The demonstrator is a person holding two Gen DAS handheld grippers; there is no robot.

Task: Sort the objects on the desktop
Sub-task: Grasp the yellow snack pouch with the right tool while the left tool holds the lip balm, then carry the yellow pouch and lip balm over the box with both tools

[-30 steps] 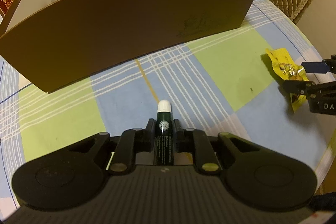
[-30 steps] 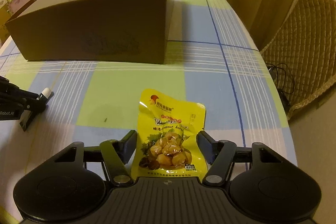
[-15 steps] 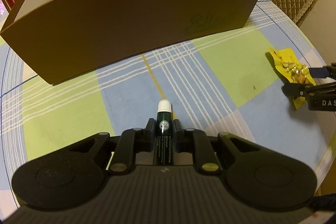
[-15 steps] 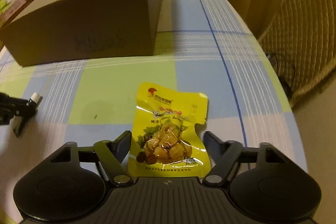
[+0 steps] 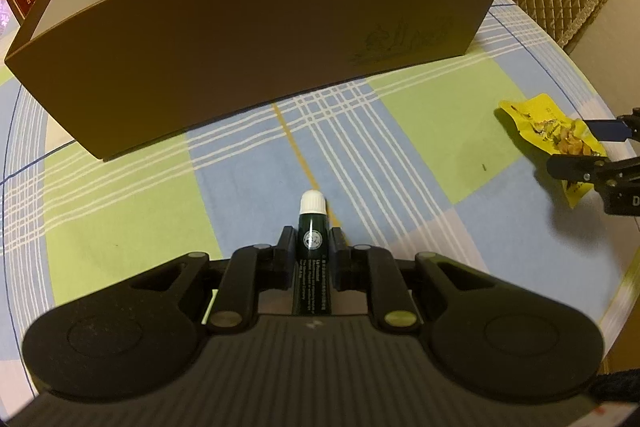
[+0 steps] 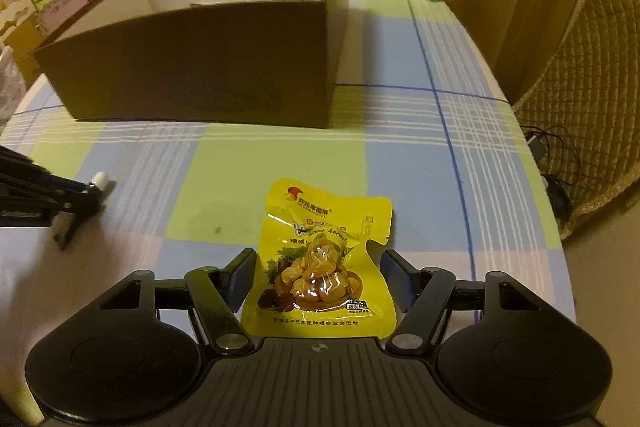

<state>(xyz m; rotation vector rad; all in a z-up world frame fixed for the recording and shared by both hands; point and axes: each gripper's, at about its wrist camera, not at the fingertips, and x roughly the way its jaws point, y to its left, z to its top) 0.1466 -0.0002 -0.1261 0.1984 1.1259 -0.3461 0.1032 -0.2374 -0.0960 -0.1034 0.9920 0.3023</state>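
1. Left tool (image 5: 311,241) clamped tight on a dark green tube with a white cap (image 5: 312,229), cap pointing forward toward the brown cardboard box (image 5: 256,39), probably for dropping in over the near wall.
2. Right tool (image 6: 318,267) spread wide, straddling a flat yellow plastic snack pouch (image 6: 324,259) lying on the checked table (image 6: 400,171) near its right edge; nothing gripped, seemingly lined up for closing.
3. Contact between pads and pouch hard to judge.
4. Box interior mostly hidden; only slivers of contents visible.
5. Tube's rear end hidden under the tool body.
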